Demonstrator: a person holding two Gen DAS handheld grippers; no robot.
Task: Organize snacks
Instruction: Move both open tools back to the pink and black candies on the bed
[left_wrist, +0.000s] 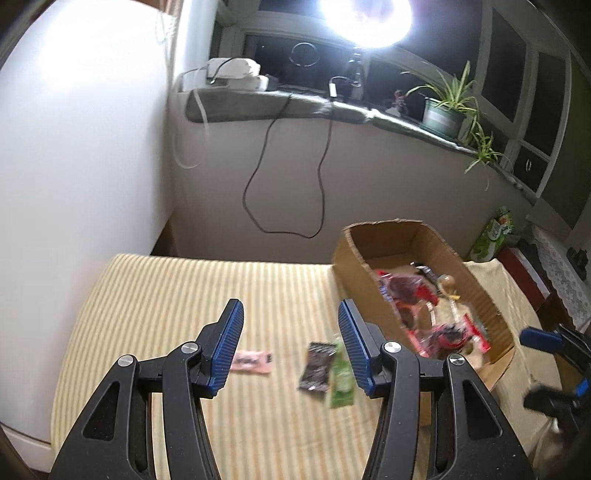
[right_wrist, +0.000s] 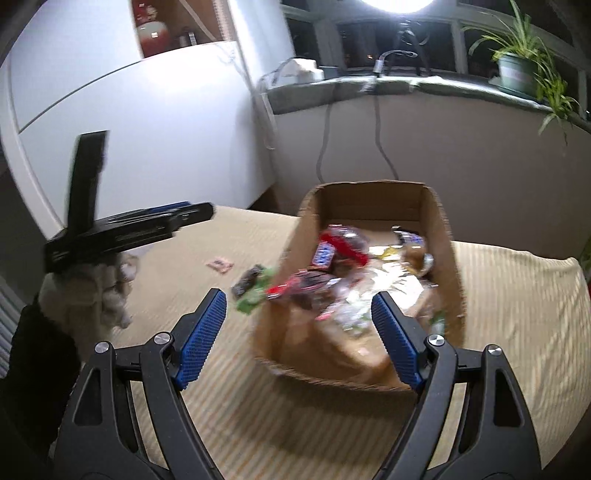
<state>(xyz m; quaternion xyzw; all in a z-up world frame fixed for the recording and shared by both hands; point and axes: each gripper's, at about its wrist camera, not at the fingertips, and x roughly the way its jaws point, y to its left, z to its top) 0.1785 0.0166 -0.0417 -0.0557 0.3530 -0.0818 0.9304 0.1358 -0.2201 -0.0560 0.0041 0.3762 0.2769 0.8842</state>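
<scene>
An open cardboard box (left_wrist: 351, 251) (right_wrist: 452, 236) stands on the striped tablecloth (left_wrist: 184, 295) and holds several snack packets (left_wrist: 417, 295) (right_wrist: 340, 243). Loose on the cloth left of the box lie a pink packet (left_wrist: 253, 362) (right_wrist: 220, 263), a dark brown packet (left_wrist: 318, 365) (right_wrist: 246, 281) and a green packet (left_wrist: 341, 380) (right_wrist: 255, 297). My left gripper (left_wrist: 291, 347) is open and empty above these loose packets. My right gripper (right_wrist: 298, 341) is open and empty over the box's near end. The left gripper also shows in the right wrist view (right_wrist: 192, 212).
A white cabinet (left_wrist: 74, 147) stands left of the table. A windowsill (left_wrist: 277, 105) behind carries a potted plant (left_wrist: 443, 110), a lamp and hanging cables (left_wrist: 258, 177). A green carton (left_wrist: 495, 236) stands at the far right.
</scene>
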